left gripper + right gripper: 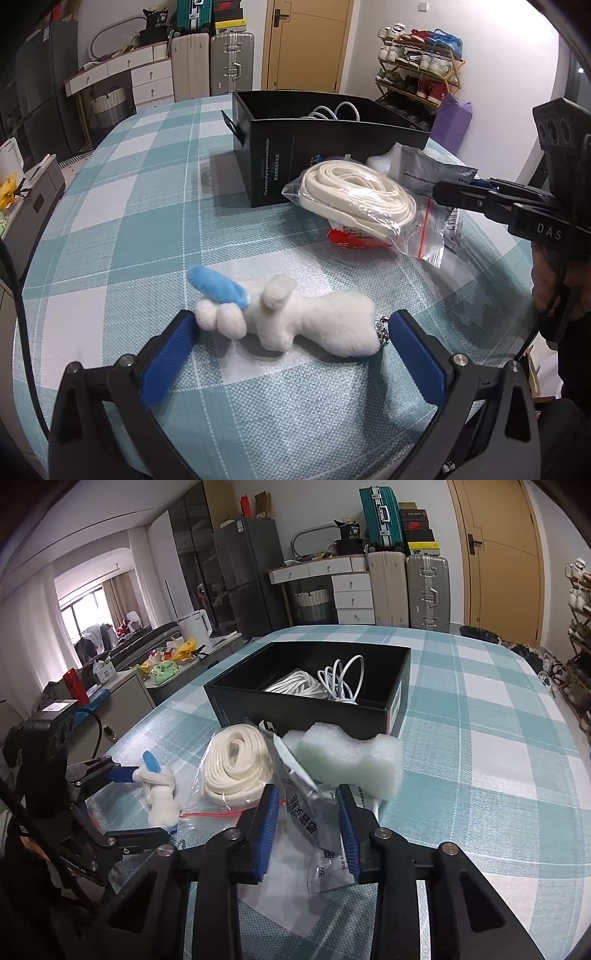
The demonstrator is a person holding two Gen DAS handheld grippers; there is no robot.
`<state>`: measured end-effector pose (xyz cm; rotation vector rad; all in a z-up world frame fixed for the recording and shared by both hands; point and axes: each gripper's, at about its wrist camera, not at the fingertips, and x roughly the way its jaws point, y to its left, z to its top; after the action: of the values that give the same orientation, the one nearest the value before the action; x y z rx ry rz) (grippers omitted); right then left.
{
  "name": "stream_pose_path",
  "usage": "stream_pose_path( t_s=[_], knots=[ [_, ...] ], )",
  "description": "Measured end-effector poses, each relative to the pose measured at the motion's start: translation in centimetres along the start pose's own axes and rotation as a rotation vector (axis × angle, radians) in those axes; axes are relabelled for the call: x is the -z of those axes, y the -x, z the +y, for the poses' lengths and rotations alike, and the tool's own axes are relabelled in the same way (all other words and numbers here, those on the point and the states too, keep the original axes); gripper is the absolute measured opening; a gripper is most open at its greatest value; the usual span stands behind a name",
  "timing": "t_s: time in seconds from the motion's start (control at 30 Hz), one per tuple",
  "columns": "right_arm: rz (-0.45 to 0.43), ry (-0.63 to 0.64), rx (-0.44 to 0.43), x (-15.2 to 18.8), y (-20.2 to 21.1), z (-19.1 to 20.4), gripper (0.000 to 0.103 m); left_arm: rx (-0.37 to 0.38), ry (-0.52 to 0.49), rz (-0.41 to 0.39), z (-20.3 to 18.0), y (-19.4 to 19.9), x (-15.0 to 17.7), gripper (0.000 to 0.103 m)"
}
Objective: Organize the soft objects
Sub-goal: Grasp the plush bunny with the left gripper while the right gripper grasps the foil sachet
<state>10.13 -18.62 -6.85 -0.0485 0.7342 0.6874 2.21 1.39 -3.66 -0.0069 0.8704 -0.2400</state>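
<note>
A white plush toy (295,317) with a blue ear lies on the checked tablecloth between the wide-open fingers of my left gripper (291,328); the pads sit at its two ends. It also shows in the right wrist view (160,794). My right gripper (308,805) is open around a silver foil packet (314,805), with green foam (347,760) just beyond. A bagged coil of white strap (354,195) lies beside a black box (273,155) that holds white cables (340,683).
A red packet (351,240) lies under the strap bag. The table edge (22,302) curves away at left. Suitcases, drawers and a shoe rack (417,70) stand beyond the table.
</note>
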Motion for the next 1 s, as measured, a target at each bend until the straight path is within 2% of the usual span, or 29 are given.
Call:
stream_pose_path(
  t_s=[0.37, 0.4, 0.47, 0.53, 1.0],
  knots=[
    [-0.01, -0.006, -0.016, 0.2, 0.1, -0.1, 0.01, -0.004, 0.002, -0.013, 0.2, 0.0, 0.0, 0.101],
    [-0.015, -0.006, -0.014, 0.3, 0.3, -0.2, 0.009, -0.006, 0.001, -0.015, 0.2, 0.0, 0.0, 0.101],
    [-0.028, -0.003, -0.004, 0.4, 0.6, -0.2, 0.009, -0.008, -0.001, -0.028, 0.2, 0.1, 0.1, 0.091],
    [-0.036, -0.005, 0.002, 0.6, 0.9, -0.2, 0.009, -0.005, 0.003, -0.031, 0.4, 0.2, 0.0, 0.087],
    [-0.092, 0.016, 0.0, 0.7, 2.9, 0.4, 0.007, -0.015, 0.008, -0.112, 0.4, 2.7, -0.7, 0.085]
  ],
)
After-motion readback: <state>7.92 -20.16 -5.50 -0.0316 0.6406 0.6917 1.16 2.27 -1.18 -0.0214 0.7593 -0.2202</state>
